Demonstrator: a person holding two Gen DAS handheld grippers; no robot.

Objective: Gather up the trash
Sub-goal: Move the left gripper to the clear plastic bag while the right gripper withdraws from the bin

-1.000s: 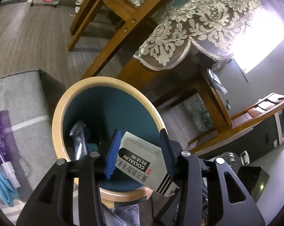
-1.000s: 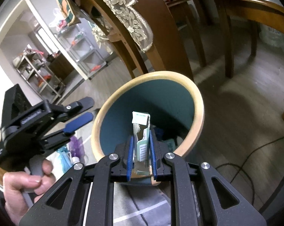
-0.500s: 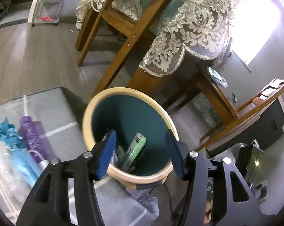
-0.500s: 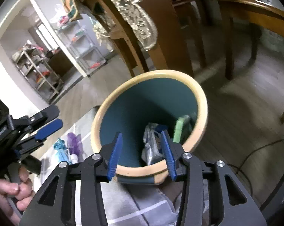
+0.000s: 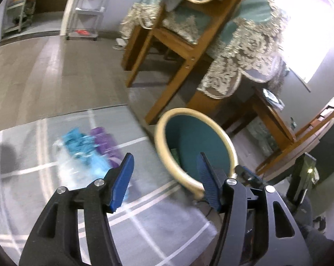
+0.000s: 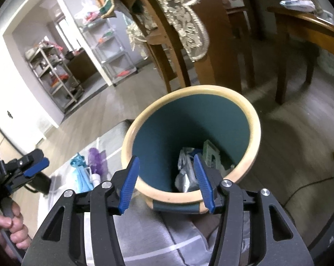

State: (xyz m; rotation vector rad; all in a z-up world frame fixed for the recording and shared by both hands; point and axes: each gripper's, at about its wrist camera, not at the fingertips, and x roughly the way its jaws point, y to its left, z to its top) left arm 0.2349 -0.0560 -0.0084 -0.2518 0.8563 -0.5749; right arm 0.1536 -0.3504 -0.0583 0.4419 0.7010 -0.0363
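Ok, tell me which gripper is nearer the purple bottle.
Left. The left gripper hangs open just short of the purple bottle on the mat. The right gripper is open at the bin, with the bottle off to its left.

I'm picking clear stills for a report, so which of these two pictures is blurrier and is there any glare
Left wrist view: motion-smeared, the blue and purple items on the grey mat are streaked, and the window at upper right is blown out white. Right wrist view: sharper, trash inside the bin is readable, only the floor at right is soft; both bend straight lines, fisheye.
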